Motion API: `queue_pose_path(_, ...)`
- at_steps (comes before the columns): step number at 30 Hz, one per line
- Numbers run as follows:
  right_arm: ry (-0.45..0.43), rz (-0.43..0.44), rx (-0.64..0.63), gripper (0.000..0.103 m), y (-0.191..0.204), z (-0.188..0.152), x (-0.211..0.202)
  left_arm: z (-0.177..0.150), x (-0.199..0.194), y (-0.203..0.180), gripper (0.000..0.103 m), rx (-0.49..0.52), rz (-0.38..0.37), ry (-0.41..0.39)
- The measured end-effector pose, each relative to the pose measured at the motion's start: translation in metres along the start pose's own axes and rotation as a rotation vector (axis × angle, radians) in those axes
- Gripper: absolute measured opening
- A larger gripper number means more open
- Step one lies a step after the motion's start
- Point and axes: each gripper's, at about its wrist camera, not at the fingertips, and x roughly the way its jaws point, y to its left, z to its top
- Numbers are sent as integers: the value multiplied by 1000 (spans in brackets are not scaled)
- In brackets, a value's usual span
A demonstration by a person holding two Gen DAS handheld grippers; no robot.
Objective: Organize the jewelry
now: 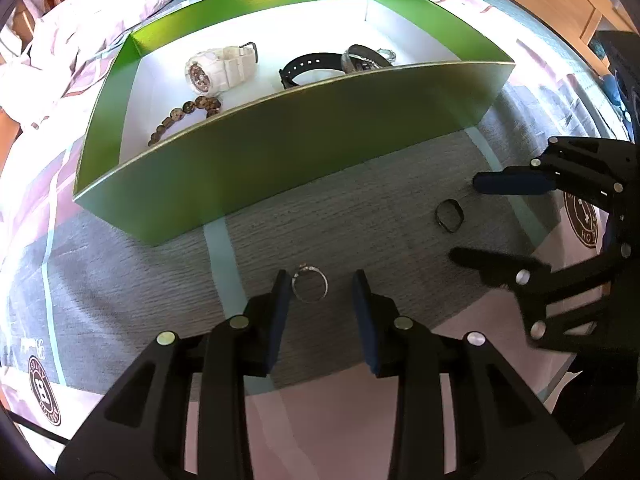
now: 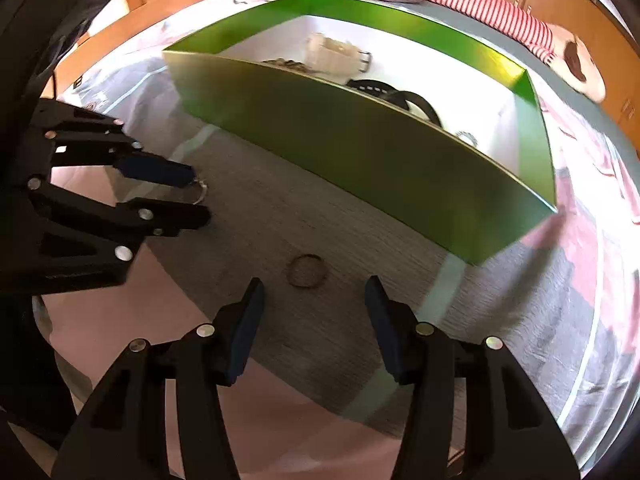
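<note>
- Glossy green cardboard box, white inside, fills mid-frame on a ribbed grey bedspread.
- Left gripper: jaws apart around a thin silver ring, pads not pressing.
- Right gripper: jaws apart; dark ring just ahead.
- Round emblem lower left, lettering unreadable.

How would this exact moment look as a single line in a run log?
left gripper: jaws open around silver ring on bedspread | right gripper: jaws open, dark ring just ahead | green box: watches, bead bracelet inside
</note>
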Motion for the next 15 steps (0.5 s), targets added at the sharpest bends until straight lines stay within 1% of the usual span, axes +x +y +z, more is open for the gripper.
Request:
queue_pose_path(4,-4,8,-15,51,5,-2,1,-2,0,-3,32,4,-3,-2)
queue_pose_path(7,-11,77,-8,51,6,-2,-2,-3,-1,-8,32,25,-21,-3)
queue_pose_path(11,-37,140,-20,51,9,-2,-10,-4,-3,-11,32,40,-31,-7)
queue_pose_path(12,-45,141,-14,51,8,0,-12,-4,-3,-9,32,32,-32,-8)
queue_pose_path(15,-49,98,15,51,1,3,-13,-3,-4,-4,32,11,-26,-10)
